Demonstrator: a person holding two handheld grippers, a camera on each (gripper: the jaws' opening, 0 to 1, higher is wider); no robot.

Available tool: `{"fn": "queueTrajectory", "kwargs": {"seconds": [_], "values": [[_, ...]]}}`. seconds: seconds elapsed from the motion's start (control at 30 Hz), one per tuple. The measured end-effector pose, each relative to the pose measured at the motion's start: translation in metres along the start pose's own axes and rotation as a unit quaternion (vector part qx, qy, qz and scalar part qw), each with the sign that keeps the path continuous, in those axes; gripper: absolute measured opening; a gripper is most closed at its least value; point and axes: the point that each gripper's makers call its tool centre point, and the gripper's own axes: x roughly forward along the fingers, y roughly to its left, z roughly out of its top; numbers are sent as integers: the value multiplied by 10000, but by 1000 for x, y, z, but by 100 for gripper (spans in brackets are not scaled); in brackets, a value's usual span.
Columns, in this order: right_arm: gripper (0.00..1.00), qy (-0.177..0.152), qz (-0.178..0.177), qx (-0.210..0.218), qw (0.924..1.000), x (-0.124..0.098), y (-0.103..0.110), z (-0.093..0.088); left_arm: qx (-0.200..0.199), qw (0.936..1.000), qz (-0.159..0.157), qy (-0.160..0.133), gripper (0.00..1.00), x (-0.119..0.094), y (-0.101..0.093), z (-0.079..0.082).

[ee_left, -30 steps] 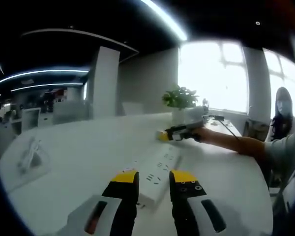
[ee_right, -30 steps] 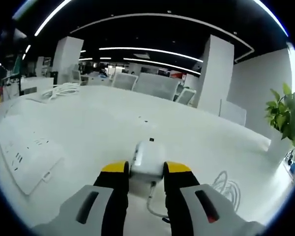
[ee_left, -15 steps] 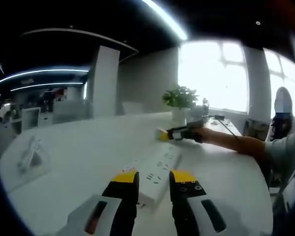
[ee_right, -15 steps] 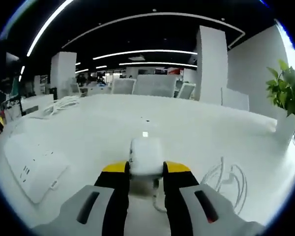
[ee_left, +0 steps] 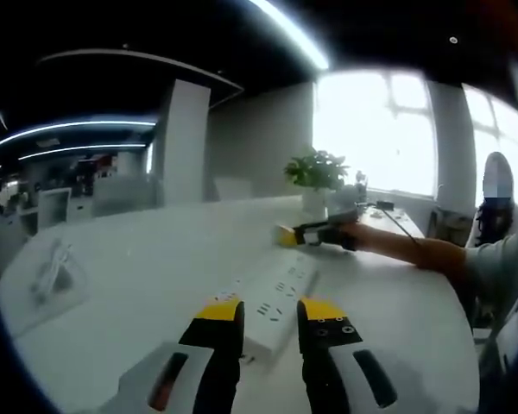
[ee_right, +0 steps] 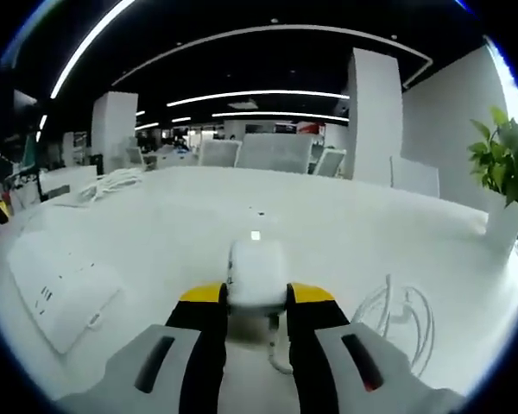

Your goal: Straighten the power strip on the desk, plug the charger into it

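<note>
Two views take in one white desk [ee_left: 138, 267]. In the left gripper view, at about 9 o'clock, a small white object [ee_left: 50, 274] lies on the desk near its edge; what it is cannot be told. At 6 o'clock the left gripper [ee_left: 270, 312] rises with its yellow-tipped jaws apart and nothing between them, released. Just beyond the tips, the power strip [ee_left: 276, 297] lies flat on the desk, its near end between the jaws' line and its length running up toward 1 o'clock. At the strip's far end, near the centre, the right gripper [ee_left: 287, 236] comes in from 3 o'clock, held by a person's hand [ee_left: 350, 235] on an outstretched arm. Behind it a potted plant [ee_left: 316, 175] stands on the desk before bright windows.

In the right gripper view, the power strip [ee_right: 59, 289] lies at 8 o'clock, flat on the desk [ee_right: 173, 216], well apart from the jaws. A loose white cord [ee_right: 112, 181] sits farther off at 10 o'clock. At 6 o'clock the right gripper [ee_right: 257, 295] is clenched on the charger [ee_right: 257, 274], a white block pinched between the yellow tips. Its white cable [ee_right: 397, 315] drops beneath the jaws and coils on the desk at 4 o'clock. The potted plant [ee_right: 508, 168] shows at 3 o'clock.
</note>
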Motion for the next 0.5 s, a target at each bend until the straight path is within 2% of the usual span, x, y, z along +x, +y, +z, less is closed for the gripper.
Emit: {"fn": "queueTrajectory", "kwargs": {"seconds": [0.5], "values": [[26,152,121,-172,9997,-7,0,-3,-6,10000,25,14,25,1,2,0]]}}
